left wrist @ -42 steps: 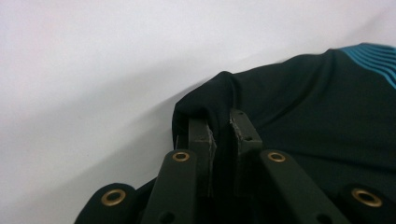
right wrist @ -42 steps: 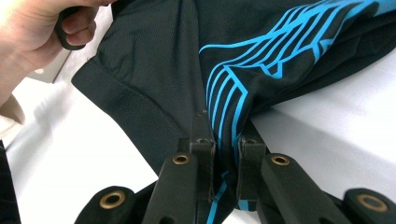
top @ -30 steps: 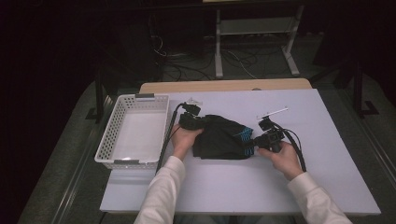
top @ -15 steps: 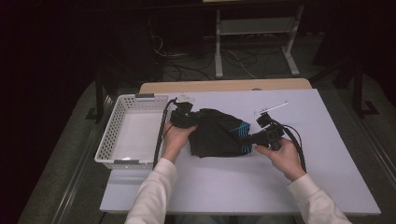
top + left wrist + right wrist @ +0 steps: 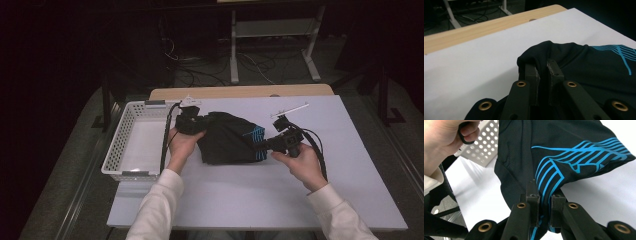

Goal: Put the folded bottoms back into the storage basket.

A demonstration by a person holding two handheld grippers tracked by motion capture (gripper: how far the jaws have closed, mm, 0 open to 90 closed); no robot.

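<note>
We have the black garment (image 5: 227, 145) pinched at both ends. The left tool (image 5: 192, 122) is clamped on a folded edge of dark cloth, jaws nearly together with fabric bunched between them, as the left gripper view shows (image 5: 541, 72). The right tool (image 5: 280, 142) is closed just as tightly on the part with the blue line print (image 5: 564, 162), which spreads ahead of its jaws.

Compared with a second ago, both tools have come up off the table (image 5: 250, 200), and the garment has risen with them: it now hangs between the two tools, with its lower part apparently resting on or close to the table. The left tool has also drifted toward the white basket (image 5: 125, 145), which stands just beyond it on its outer side.

We read this as the lift being under way and both grips holding. The basket looks like the likely destination, so the next stretch probably calls for carrying the cloth sideways over its rim without letting the slack drag.
</note>
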